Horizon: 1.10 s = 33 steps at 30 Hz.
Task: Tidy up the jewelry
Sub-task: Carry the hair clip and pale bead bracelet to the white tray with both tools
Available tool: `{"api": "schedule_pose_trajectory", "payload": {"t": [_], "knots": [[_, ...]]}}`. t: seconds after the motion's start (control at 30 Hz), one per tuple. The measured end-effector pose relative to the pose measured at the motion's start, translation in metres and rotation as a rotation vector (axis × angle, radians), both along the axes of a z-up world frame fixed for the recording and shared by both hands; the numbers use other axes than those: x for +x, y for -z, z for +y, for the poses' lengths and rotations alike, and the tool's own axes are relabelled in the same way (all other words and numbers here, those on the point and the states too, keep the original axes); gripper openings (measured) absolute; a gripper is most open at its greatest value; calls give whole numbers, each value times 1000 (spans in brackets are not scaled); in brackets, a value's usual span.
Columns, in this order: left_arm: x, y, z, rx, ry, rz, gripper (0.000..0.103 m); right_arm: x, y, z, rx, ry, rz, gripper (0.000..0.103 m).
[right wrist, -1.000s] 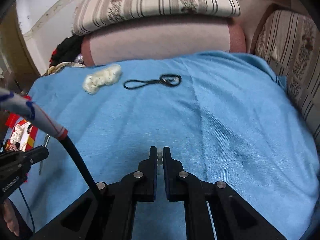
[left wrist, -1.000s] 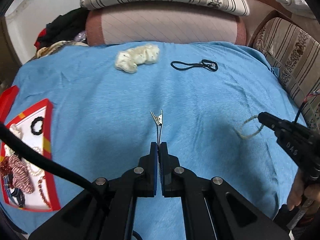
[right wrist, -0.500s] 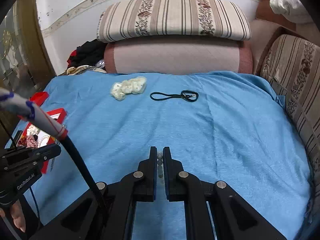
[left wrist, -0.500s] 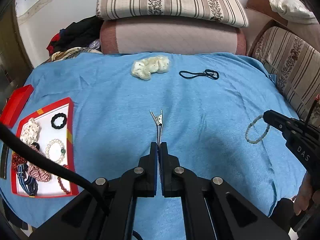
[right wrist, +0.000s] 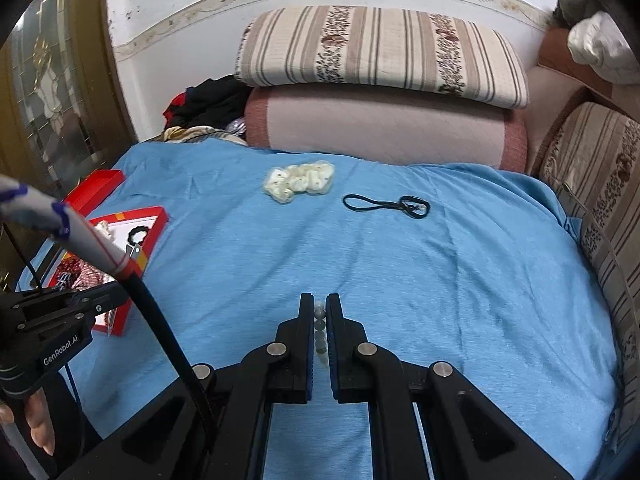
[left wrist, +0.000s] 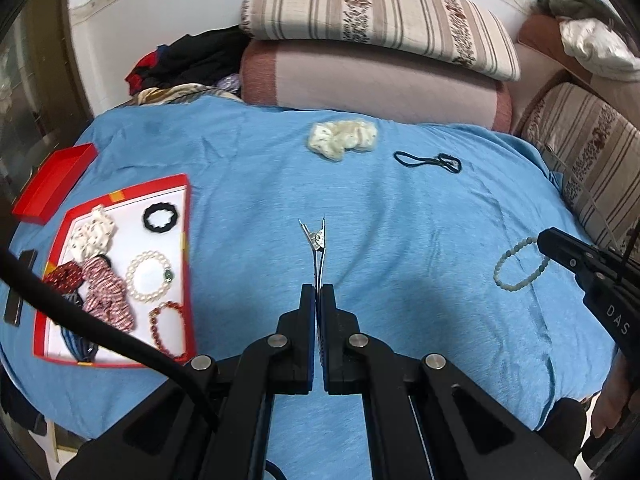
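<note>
The left gripper (left wrist: 319, 294) is clamping a slim silver metal hair clip (left wrist: 316, 246), whose forked tail is sticking out toward 12 o'clock above the blue cloth bedspread (left wrist: 400, 220). The right gripper (right wrist: 319, 312) is pinching a pale green beaded bracelet (left wrist: 520, 266), its smooth round beads showing between the pads and its loop dangling free at 3 o'clock in the left wrist view. Compared with a second ago, both hands have been lifting and drawing back: more of the bed is now showing, and the red-rimmed white cardboard tray (left wrist: 188, 216) has slid fully into sight at 9 o'clock. That suggests both pieces are being carried toward the tray together. Inside it are lying a white pearl bracelet (left wrist: 149, 276), a dark red bead bracelet (left wrist: 168, 330), a black ridged hair tie (left wrist: 161, 218) and soft striped fabric scrunchies (left wrist: 106, 294). At 12 o'clock a cream ruffled fabric scrunchie (left wrist: 344, 139) and a thin black elastic cord (left wrist: 428, 160) are waiting on the bedspread.
</note>
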<state>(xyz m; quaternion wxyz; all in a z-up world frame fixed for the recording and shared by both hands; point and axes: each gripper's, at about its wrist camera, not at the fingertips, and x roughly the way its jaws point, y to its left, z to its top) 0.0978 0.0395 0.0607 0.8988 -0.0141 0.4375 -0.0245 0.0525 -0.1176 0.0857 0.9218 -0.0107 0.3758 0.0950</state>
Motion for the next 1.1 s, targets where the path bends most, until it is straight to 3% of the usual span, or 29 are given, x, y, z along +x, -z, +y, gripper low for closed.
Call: {"api": "schedule_pose_trajectory", "payload": {"t": [0.57, 1.1], "knots": [[-22, -2, 87, 38, -157, -33, 2, -5, -10, 90, -41, -165, -4, 6], [-16, 10, 152, 54, -214, -28, 2, 9, -1, 180, -70, -311, 21, 6]]}}
